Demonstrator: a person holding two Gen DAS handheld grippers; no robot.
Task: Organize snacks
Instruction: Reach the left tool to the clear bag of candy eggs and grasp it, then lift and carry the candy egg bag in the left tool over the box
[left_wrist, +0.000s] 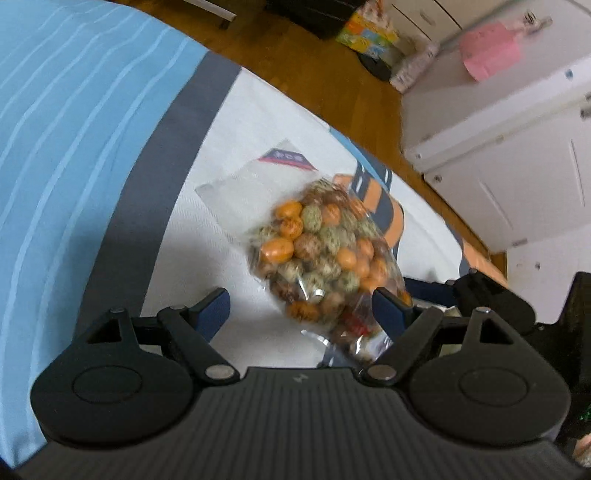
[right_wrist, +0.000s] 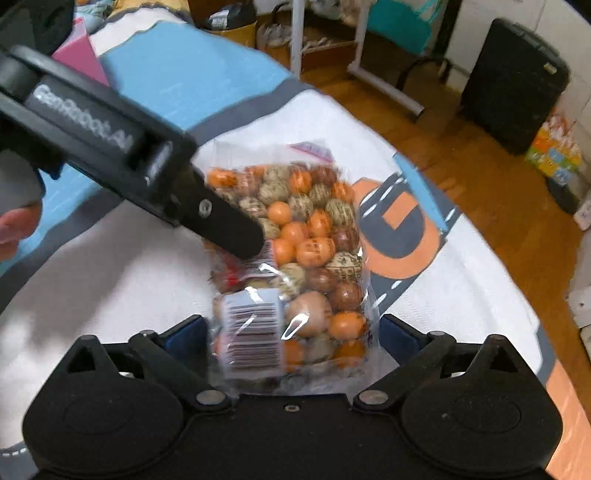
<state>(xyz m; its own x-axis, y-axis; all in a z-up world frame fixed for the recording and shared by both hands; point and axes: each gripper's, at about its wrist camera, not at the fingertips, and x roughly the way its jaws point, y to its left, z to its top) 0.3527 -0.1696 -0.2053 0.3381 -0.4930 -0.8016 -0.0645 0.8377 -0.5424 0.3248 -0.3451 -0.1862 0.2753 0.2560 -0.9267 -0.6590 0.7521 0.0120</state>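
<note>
Both claws tilted down, spread wide astride snack bag (right_wrist: 291, 258).

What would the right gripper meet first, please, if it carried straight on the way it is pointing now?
Most likely the clear bag of round snacks: it lies between the open jaws of the right gripper, on the patterned bedcover. How close it is cannot be judged.

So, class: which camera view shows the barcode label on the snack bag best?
The right wrist view: the barcode label faces the camera on the snack bag, stripes visible. In the left wrist view the bag shows only its wrapped sweets; no label is visible.
</note>
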